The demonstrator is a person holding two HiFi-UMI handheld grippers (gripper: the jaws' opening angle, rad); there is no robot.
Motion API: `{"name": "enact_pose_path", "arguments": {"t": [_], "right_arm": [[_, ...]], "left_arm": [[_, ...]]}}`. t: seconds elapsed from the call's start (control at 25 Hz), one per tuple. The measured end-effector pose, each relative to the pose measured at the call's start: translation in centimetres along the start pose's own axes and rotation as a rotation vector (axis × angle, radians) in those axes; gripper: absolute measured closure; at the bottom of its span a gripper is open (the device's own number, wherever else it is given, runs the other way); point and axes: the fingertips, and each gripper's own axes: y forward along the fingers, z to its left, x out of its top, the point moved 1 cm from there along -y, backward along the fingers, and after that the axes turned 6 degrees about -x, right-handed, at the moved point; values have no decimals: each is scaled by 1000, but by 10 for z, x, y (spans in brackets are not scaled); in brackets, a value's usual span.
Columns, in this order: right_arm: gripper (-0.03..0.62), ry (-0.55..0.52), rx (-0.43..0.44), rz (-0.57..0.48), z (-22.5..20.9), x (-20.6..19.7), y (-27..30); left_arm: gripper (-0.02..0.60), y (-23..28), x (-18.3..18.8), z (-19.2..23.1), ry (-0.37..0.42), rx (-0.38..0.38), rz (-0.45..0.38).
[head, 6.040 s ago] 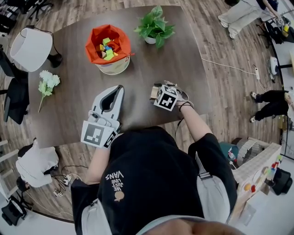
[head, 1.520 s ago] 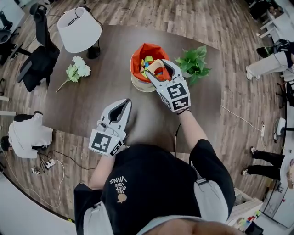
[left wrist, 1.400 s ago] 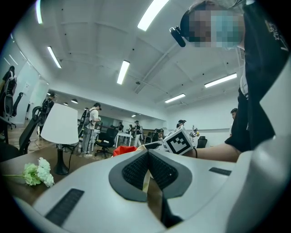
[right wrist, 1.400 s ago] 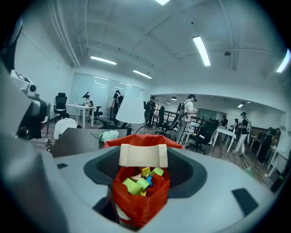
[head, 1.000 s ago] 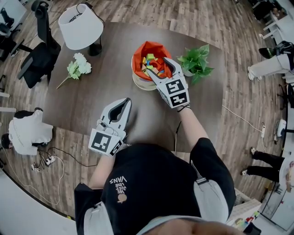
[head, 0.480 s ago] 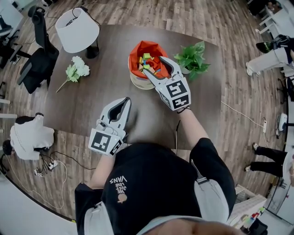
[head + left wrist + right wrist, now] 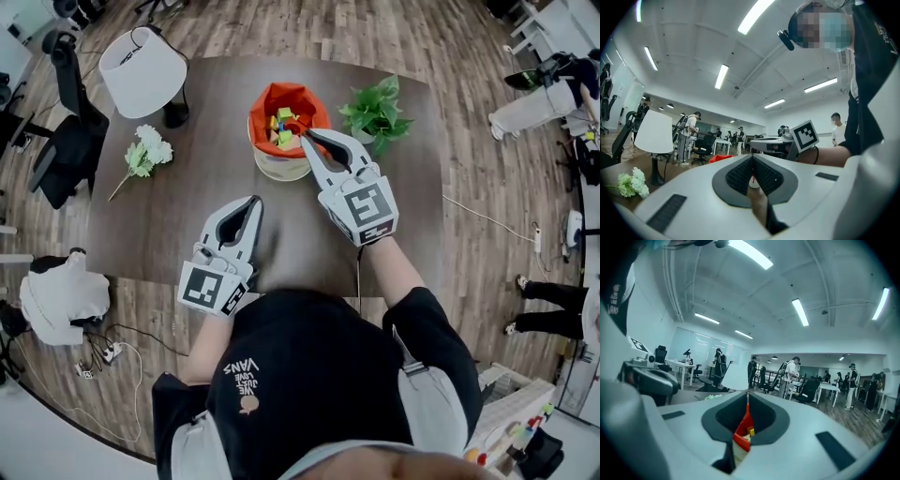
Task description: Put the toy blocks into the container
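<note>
Your toy blocks (image 7: 278,125), green, yellow and red, lie heaped in the orange-lined container (image 7: 279,167) on the table (image 7: 169,234). Your right gripper (image 7: 306,134) at its rim and your left gripper (image 7: 253,201) are both closed, empty.

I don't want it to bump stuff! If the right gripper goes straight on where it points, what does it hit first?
Most likely the orange-lined container: the right gripper points at its rim, with toy blocks just beyond. How high the tips sit isn't clear.
</note>
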Motion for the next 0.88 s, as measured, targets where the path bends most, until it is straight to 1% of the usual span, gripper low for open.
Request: {"name": "enact_pose_path", "arguments": {"t": [0.24, 0.44, 0.52, 0.72, 0.88], "right_arm": [[576, 5, -11, -43, 5, 20, -29], [577, 9, -35, -52, 9, 29, -46], [577, 10, -49, -43, 11, 27, -53], [577, 49, -68, 14, 24, 6, -71], [577, 96, -80, 25, 28, -1, -84]], "left_arm": [[571, 2, 2, -6, 6, -34, -3], [571, 3, 4, -9, 6, -62, -7], [571, 4, 4, -10, 4, -73, -8], [571, 7, 4, -12, 2, -98, -11], [571, 8, 5, -15, 1, -116, -10]]}}
